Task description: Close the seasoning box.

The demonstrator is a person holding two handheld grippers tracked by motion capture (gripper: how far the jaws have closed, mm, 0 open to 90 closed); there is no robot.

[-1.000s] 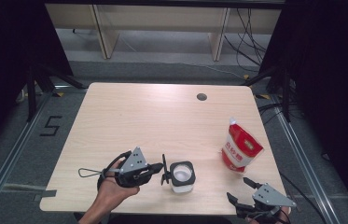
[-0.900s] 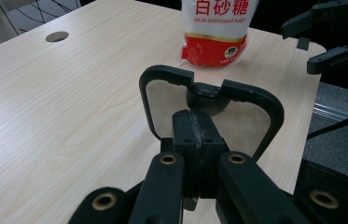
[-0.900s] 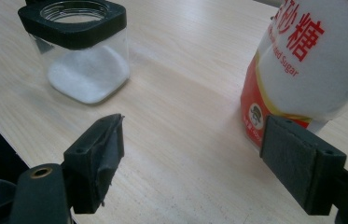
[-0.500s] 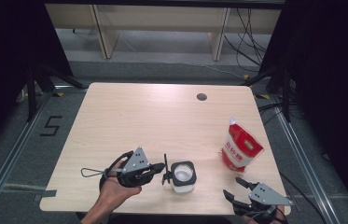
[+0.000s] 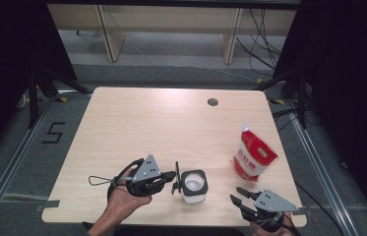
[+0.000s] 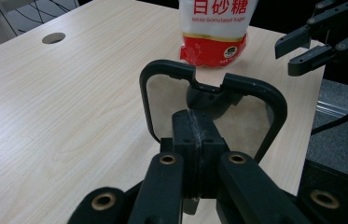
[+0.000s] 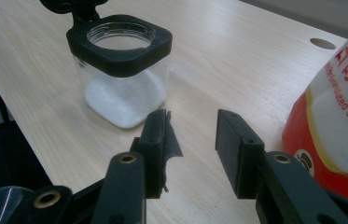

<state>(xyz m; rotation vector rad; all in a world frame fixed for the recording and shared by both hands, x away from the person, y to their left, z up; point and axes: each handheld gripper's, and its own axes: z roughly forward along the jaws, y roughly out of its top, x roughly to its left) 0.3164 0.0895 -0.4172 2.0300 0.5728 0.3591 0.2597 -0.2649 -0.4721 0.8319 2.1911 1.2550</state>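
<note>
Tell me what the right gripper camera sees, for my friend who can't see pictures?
A clear square jar with a black rim, part-filled with white sugar, stands open on a pale wooden table. The right gripper, nothing between its black jaws, faces it beside a red-and-white sugar bag.

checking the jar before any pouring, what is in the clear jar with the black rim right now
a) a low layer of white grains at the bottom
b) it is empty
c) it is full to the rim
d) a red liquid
a: in the right gripper view the clear jar shows white grains only at its bottom, with clear wall above them up to the black rim.
</note>
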